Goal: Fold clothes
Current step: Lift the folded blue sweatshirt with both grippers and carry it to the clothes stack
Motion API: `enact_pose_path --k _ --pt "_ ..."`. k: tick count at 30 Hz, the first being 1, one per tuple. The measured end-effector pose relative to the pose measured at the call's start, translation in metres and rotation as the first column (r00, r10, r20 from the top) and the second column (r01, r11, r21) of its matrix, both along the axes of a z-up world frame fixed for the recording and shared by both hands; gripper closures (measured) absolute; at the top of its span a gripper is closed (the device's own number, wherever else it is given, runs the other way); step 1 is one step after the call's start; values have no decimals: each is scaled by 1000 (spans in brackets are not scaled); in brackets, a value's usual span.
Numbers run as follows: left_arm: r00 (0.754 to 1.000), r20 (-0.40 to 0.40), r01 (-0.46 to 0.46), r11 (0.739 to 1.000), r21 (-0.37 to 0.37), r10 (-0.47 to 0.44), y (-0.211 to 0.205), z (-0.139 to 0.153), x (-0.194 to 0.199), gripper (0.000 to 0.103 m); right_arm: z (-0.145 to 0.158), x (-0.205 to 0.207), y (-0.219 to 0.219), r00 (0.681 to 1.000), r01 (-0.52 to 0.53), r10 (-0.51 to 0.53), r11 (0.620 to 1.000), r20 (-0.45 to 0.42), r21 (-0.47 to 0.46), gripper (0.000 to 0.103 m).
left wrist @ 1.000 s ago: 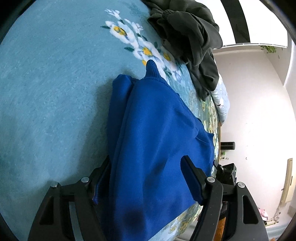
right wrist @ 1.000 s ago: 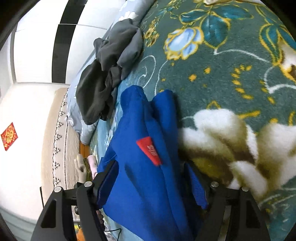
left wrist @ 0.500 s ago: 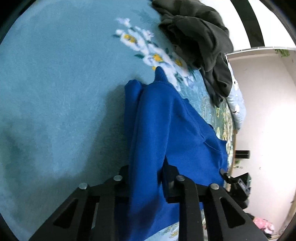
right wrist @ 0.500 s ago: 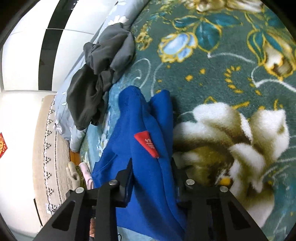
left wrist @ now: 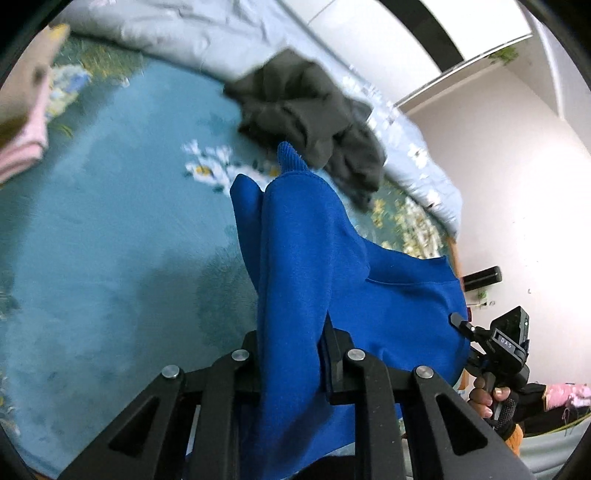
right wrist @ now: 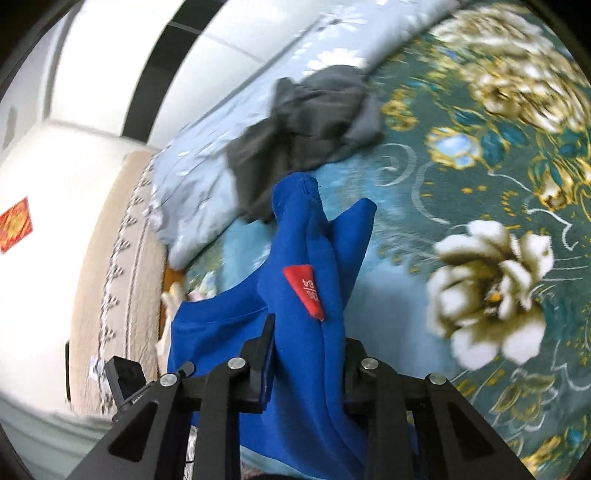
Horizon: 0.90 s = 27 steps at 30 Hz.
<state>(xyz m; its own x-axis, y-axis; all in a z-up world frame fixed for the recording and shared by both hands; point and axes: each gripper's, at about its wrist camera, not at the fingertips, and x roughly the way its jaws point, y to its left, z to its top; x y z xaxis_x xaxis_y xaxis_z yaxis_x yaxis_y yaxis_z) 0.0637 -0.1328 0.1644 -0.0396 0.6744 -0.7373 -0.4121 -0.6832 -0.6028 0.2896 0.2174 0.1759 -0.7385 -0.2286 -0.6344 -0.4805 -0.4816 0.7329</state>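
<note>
Fingers [left wrist: 337,354] of left gripper [left wrist: 291,343]: drawn close together, pinching a thick fold of blue garment [left wrist: 314,258] between both pads. Fingers [right wrist: 264,354] of right gripper [right wrist: 308,347]: closing on a second bunched fold of the same cloth, fabric filling the gap and pressing against both pads.

Counting: two grippers, each clamping one edge; one blue garment, hanging lifted between them at the 6 o'clock side of both wrist views, its ribbed tip pointing toward 12 o'clock and reaching in front of the grey heap; one red label [right wrist: 304,291] sewn to the blue cloth, showing only in the right wrist view; one crumpled grey garment [left wrist: 310,110] lying at 12 to 1 o'clock, partly on the bedspread and partly against the quilt; one teal floral bedspread [left wrist: 92,240] lying beneath everything; one pale blue quilt [left wrist: 221,33] running along the far edge from 11 to 3 o'clock; one pink folded item [left wrist: 22,147] at 9 o'clock.

Hidden or hard to make out: lower hem of the blue garment being cut off at 6 o'clock behind the gripper bodies; printing on the label blurring past reading; grey heap and floral pattern smearing with motion; pink item being cropped by the lens rim, kind of cloth not telling. Also showing at 4 o'clock in the left wrist view: part of the right gripper's body, with a hand [left wrist: 487,398] wrapping its handle, mostly covered by blue cloth.

Resting on the bedspread: grey garment and pink item only, well apart from each other.
</note>
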Motion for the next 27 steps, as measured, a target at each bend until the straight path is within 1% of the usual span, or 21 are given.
enact_pose_path --k 5,8,12,15,17,20,23,27 --pt "996 -83 -39 998 49 43 -63 46 9 84 43 -19 -52 996 -66 68 997 -57 26 77" --pt "989 -119 -80 994 79 89 -101 69 10 84 63 -36 -84 990 -105 107 994 -91 28 77" --pt "973 -159 -149 982 115 166 -158 97 13 84 85 -65 -125 975 -173 175 985 -135 24 77" --pt "956 -196 -200 973 117 220 -196 114 18 84 100 -88 -159 955 -241 243 970 -172 32 77" --pt "942 -218 -235 965 112 255 -221 124 22 84 105 -99 -178 940 -280 281 959 -194 31 77" --pt "922 -237 -291 952 98 306 -247 134 29 84 110 -110 -200 921 -331 327 943 -213 18 77" --pt "904 -255 -331 940 86 342 -260 140 38 84 108 -117 -213 906 -370 361 929 -222 4 77" --pt "892 -267 -356 931 85 365 -267 143 52 84 102 -118 -217 896 -400 390 916 -214 -9 77"
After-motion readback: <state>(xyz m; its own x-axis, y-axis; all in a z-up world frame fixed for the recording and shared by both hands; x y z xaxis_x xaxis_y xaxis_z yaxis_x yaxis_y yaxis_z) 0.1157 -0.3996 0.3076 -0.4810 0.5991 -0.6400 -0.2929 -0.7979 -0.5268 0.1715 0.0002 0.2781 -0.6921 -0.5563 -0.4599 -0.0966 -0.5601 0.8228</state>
